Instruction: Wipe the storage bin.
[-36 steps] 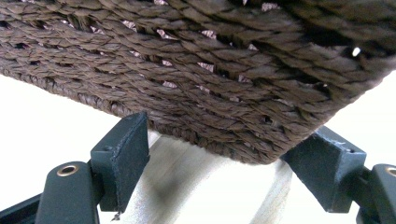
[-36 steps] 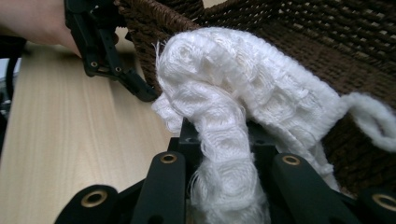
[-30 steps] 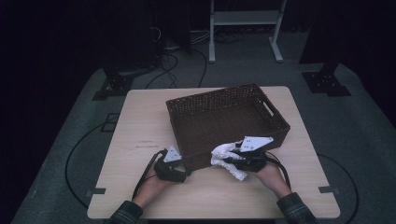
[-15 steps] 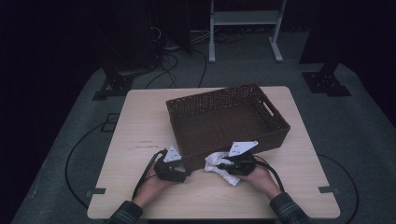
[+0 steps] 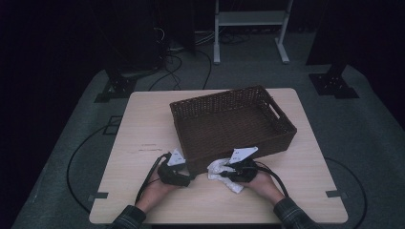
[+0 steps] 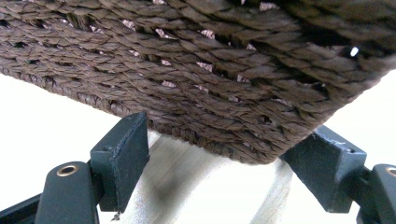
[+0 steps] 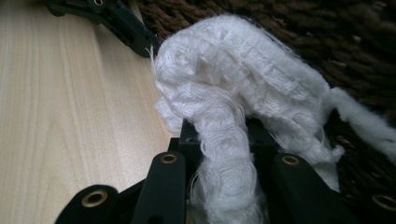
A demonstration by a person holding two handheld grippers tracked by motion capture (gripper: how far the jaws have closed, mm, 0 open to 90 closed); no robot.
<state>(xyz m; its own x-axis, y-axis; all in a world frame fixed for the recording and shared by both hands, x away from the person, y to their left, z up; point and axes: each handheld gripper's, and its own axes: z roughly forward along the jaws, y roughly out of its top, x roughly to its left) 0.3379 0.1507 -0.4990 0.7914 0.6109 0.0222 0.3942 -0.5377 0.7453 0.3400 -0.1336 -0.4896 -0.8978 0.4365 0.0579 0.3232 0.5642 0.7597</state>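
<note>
With the right gripper (image 7: pixel 219 140) clenched on the white cloth (image 7: pixel 243 93) and the left gripper (image 6: pixel 219 158) spread wide around the basket (image 5: pixel 229 119) corner at 7 o'clock, loose fringe could snag the weave.

Basket (image 5: pixel 229 121): dark brown woven wicker. Cloth (image 7: pixel 243 93): white, with a fuzzy waffle-like weave. Table (image 5: pixel 143 129): pale wood grain. Both grippers: black bodies, brass-coloured rivets. Floor (image 5: pixel 363 143): grey carpet.

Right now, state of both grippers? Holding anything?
Left gripper: open, jaws straddling the basket corner, no clamp visible.
Right gripper: shut on the white cloth.
</note>
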